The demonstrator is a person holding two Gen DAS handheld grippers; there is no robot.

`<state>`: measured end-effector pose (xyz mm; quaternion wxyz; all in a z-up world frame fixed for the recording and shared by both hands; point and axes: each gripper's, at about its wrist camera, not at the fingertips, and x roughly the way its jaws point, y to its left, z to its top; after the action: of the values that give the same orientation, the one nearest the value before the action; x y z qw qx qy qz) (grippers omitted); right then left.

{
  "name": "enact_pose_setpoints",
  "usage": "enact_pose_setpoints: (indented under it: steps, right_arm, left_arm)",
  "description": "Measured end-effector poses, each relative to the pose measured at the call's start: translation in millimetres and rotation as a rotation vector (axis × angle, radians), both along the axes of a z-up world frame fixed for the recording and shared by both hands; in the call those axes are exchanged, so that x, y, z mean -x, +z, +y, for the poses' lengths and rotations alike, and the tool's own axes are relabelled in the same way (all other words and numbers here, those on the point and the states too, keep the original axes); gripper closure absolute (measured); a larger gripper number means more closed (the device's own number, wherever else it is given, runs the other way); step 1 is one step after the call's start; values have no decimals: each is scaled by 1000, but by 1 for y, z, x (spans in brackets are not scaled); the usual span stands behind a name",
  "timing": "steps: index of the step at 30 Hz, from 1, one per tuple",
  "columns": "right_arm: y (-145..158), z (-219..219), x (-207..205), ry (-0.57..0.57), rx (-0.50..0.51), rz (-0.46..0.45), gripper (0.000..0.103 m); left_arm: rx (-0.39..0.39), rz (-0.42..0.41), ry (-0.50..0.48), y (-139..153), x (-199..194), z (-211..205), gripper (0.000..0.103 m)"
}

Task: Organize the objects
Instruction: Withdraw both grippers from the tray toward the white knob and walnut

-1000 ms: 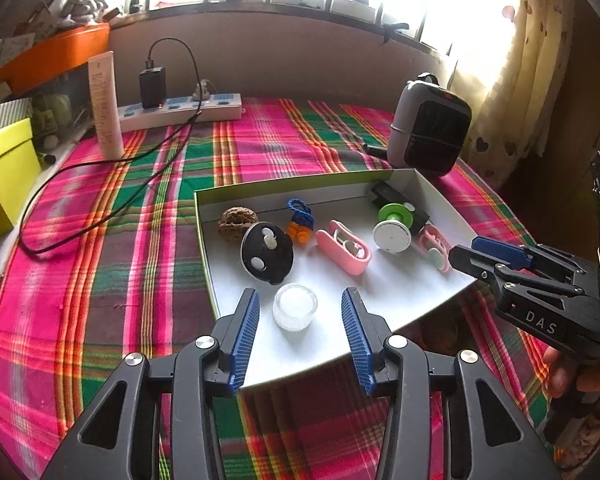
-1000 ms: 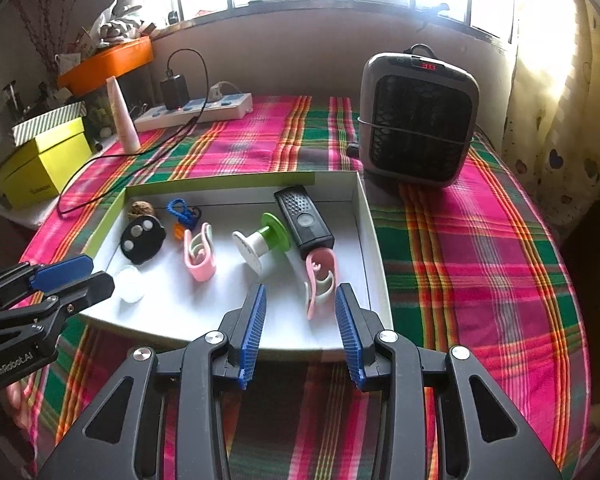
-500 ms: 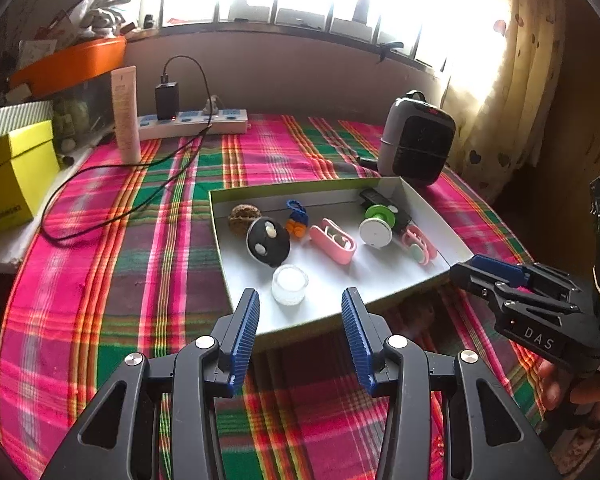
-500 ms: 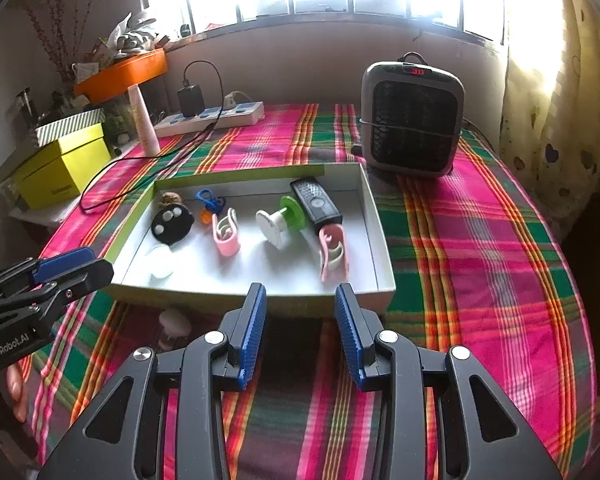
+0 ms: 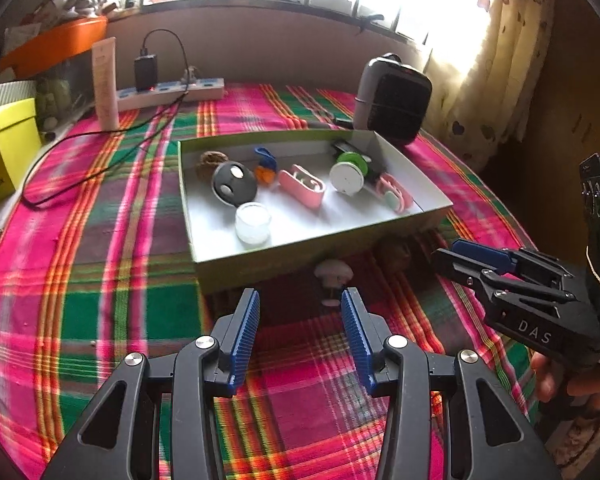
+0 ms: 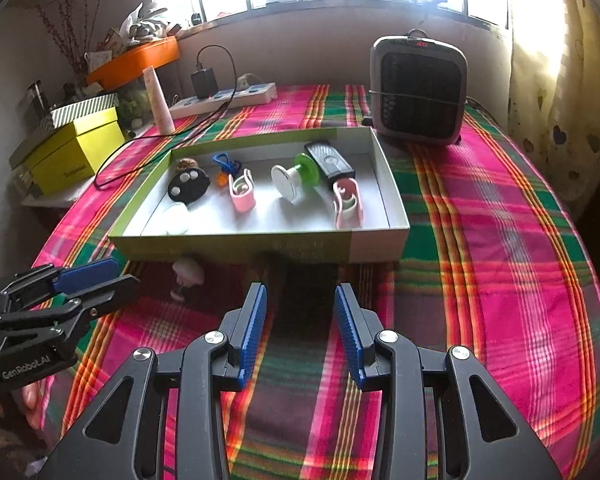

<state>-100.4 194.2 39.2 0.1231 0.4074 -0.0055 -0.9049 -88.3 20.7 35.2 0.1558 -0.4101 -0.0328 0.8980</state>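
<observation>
A shallow white box with green sides (image 5: pixel 432 196) (image 6: pixel 396 216) sits on the plaid tablecloth. In it lie a walnut (image 5: pixel 210 159), a black round fob (image 5: pixel 234 188), a clear white jar (image 5: pixel 253 223), a blue clip (image 5: pixel 265 157), two pink clips (image 5: pixel 302 184) (image 6: pixel 348 204), a green-white spool (image 6: pixel 294 176) and a black remote (image 6: pixel 330 160). A small white mushroom-shaped thing (image 5: pixel 334 276) (image 6: pixel 188 274) and a walnut (image 5: pixel 392 254) lie on the cloth in front of the box. My left gripper (image 5: pixel 300 312) is open and empty, just short of the mushroom. My right gripper (image 6: pixel 300 308) is open and empty before the box front.
A grey heater (image 6: pixel 418 88) stands behind the box at the right. A power strip with charger and cable (image 6: pixel 224 94), a tube (image 6: pixel 158 102) and a yellow box (image 6: pixel 72 150) are at the back left. A curtain (image 6: pixel 560 80) hangs at the right.
Both grippers have pulled back from the box toward me. The box now lies farther off, and the mushroom-shaped thing and walnut in front of it have come into view.
</observation>
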Motion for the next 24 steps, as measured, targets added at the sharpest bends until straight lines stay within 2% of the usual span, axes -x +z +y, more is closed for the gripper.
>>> enact_pose_setpoints:
  steps: [7, 12, 15, 24]
  right_arm:
    - [-7, 1, -4, 16, 3, -19, 66]
    - [-10, 1, -4, 28, 1, -29, 65]
    - [-10, 3, -4, 28, 7, -29, 55]
    - [-13, 7, -1, 22, 9, -37, 54]
  left_arm:
    - [13, -22, -16, -7, 1, 8, 61]
    - [24, -33, -23, -11, 6, 16, 57]
    - [31, -41, -21, -14, 12, 20, 56]
    - [49, -52, -14, -17, 23, 32, 56]
